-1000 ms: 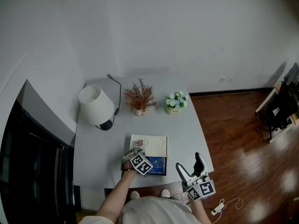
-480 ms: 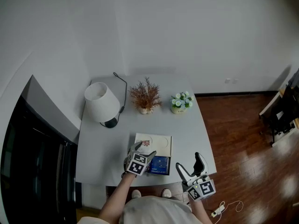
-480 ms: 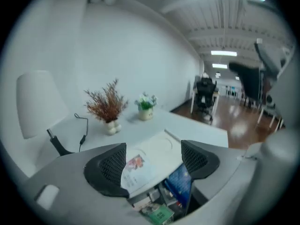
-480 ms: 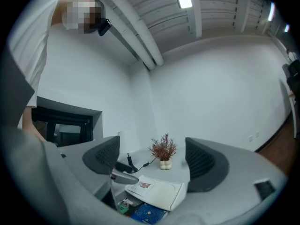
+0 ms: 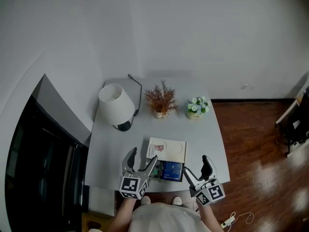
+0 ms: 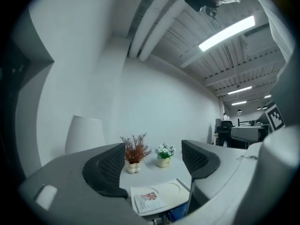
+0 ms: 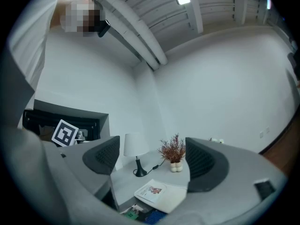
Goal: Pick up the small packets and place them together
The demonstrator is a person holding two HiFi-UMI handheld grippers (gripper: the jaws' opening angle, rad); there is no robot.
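A small white packet with a reddish picture [image 5: 155,149] lies on the near left corner of a white board [image 5: 171,151]. A blue packet [image 5: 172,170] lies just in front of the board, with a small green packet [image 7: 133,213] at its left. My left gripper [image 5: 141,157] hovers at the table's front edge, short of these packets, open and empty. In the left gripper view the pictured packet [image 6: 149,200] and the board [image 6: 168,191] show between and below the jaws. My right gripper [image 5: 196,166] is open and empty at the front right, off the table's edge.
On the grey table [image 5: 113,153] stand a white lamp [image 5: 116,105] at the back left, a red dried plant [image 5: 161,99] in a pot and a small flower pot [image 5: 195,107]. A dark cabinet [image 5: 43,168] stands left; wooden floor [image 5: 260,149] lies right.
My left gripper was shut over the packets beside the board; its jaws have opened and it has drawn back toward the front edge. The right gripper has hardly moved.
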